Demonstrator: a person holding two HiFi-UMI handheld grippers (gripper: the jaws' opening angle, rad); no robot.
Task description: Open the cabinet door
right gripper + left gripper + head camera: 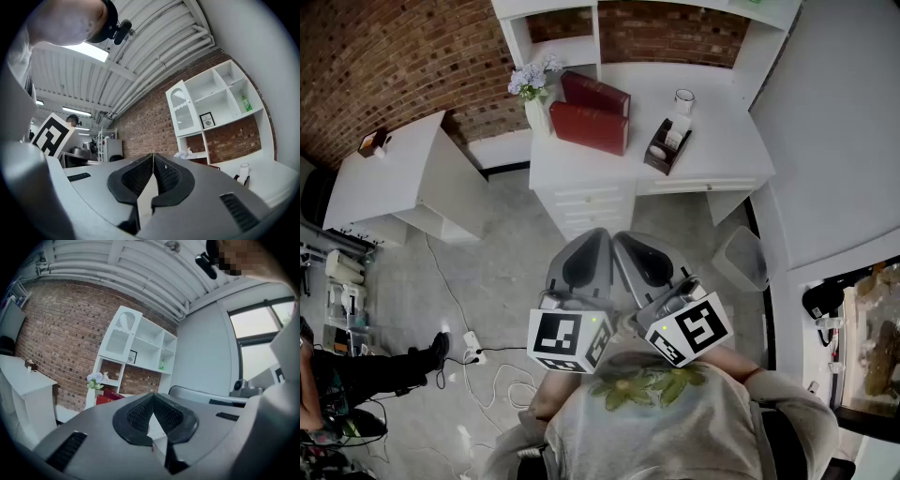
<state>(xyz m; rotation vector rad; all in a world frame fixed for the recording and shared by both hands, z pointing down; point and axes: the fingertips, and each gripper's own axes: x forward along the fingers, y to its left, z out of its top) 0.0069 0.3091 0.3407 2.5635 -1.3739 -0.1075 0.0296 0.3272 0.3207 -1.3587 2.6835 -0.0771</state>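
Two grippers sit side by side close to the person's chest, above the grey floor in front of a white desk, and both point level towards it. The left gripper has its jaws together: in the left gripper view the dark pads meet at the tips with nothing between them. The right gripper is likewise closed and empty, its pads pressed together along a thin seam in the right gripper view. The two marker cubes nearly touch each other.

The cabinet door, white with an arched pane, is in the upper left compartment of the white shelf unit that stands along the desk's rear edge against the brick wall, well apart from both grippers. Whether it sits fully flush in its frame cannot be told.

On the desktop, a vase of pale flowers stands at the rear left corner, with two red books just beside it. A black caddy is nearer the middle, and a white cup stands behind it towards the rear edge. A grey bin is on the floor by the desk's right end.
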